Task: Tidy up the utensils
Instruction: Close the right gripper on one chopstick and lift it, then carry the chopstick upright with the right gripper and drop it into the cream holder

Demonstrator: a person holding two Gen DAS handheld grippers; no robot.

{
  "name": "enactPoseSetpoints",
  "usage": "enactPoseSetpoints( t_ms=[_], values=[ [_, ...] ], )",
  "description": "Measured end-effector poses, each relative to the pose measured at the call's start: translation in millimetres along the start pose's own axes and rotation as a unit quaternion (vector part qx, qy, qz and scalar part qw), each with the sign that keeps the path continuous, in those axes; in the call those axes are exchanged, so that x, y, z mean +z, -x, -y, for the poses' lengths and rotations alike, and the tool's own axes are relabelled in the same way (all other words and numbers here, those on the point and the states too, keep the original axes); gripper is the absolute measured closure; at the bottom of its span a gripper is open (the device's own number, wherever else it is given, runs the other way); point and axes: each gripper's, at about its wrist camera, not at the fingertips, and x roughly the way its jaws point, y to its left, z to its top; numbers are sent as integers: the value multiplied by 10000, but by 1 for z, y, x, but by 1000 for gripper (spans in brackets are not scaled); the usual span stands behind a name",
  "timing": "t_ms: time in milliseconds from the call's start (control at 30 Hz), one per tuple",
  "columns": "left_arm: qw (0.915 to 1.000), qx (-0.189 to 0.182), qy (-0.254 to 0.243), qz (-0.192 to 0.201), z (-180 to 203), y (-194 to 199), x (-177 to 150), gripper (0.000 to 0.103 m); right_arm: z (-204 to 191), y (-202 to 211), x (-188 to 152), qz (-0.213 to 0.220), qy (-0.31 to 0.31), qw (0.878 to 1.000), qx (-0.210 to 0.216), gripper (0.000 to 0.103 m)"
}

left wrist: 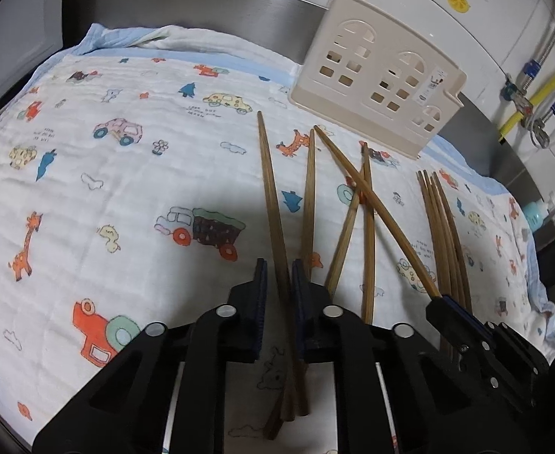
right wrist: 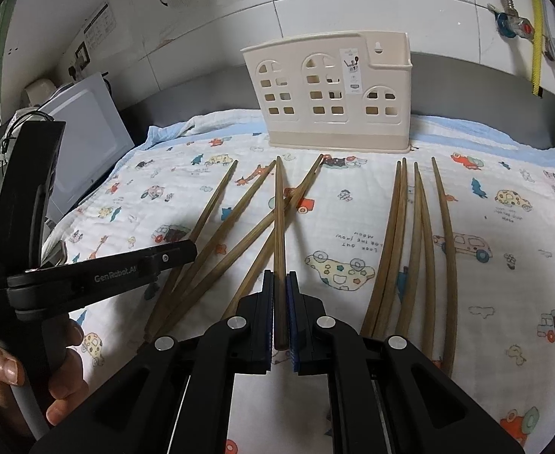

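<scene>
The right gripper pinches one brown wooden chopstick near its thick end; the stick's long axis runs straight ahead, its thin tip toward the cream plastic utensil holder with window cut-outs, which stands upright at the far edge of the cartoon-printed white cloth. The left gripper has its jaws drawn in around another loose chopstick, though contact is not clear. The right hand looks nearer the holder, so it seems likelier to go first
</scene>
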Motion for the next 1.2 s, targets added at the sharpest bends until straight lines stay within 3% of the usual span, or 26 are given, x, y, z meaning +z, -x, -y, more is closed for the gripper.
enactPoseSetpoints(
  t_ms=[433, 967, 1200],
  values=[
    [9998, 136, -124, 2, 2, -2, -4, 96, -4, 13, 2, 138, 14, 9999, -36, 96],
    [9931, -42, -763, 889, 5, 66, 16, 98, -24, 65, 44, 823, 357, 9958, -169, 96],
    [9885, -207, -1051, 1069, 6, 84, 29, 98, -27, 73, 72, 824, 509, 9953, 13, 96]
  ],
)
